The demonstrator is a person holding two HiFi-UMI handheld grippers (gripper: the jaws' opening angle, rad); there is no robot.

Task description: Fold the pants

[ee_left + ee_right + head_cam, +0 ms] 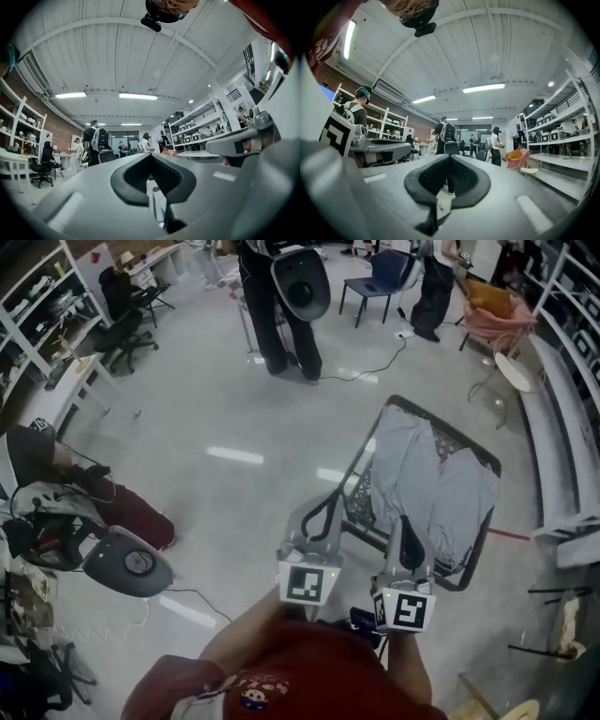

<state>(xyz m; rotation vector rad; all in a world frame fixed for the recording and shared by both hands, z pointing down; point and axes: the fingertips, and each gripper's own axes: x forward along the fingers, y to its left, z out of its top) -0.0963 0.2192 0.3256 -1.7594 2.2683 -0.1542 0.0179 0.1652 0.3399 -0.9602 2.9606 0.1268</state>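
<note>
The pants point(436, 486) are light grey and lie spread out and wrinkled on a dark-framed table point(485, 526) at the right, covering most of its top. A dark gap splits the cloth at its far end. Which end is the waist is hard to make out. The near edge of the pants is hidden behind the right gripper point(406, 526).

Both gripper views look level across the room and show neither pants nor table. The left gripper point(326, 507) is held over the floor just left of the table's near corner. Its jaws are closed together with nothing between them, and the right gripper's jaws are the same.

White shelves point(562, 427) run along the right wall. A person point(281, 324) stands far off, with a blue chair point(380, 277) and a pink chair point(492, 315) to the right. A cable point(370, 371) trails across the floor between the person and the table.
</note>
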